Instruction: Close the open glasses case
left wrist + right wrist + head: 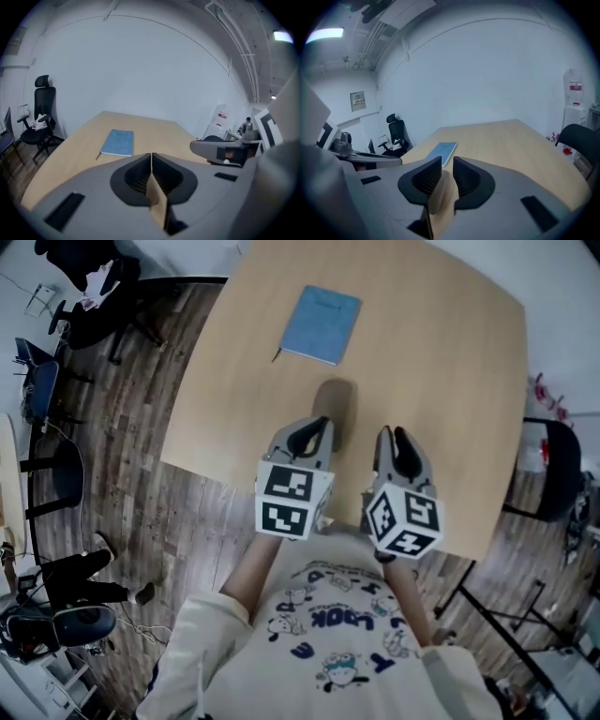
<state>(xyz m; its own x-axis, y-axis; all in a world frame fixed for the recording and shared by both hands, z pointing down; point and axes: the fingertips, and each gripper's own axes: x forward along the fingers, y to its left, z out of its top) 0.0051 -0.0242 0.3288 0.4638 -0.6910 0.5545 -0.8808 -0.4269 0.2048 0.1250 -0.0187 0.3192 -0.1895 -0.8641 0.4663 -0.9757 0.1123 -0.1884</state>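
Two claws held over a wooden surface (441, 362)
Left claw (151, 155) clenched, empty; right claw (446, 161) slightly parted, empty; brown glasses case (335, 401) mid-frame below blue notebook (322, 324).

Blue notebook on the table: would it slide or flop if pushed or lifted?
The blue notebook lies flat on the smooth table, so a push would probably slide it. It looks thin: likely light, perhaps bending if lifted by one edge.
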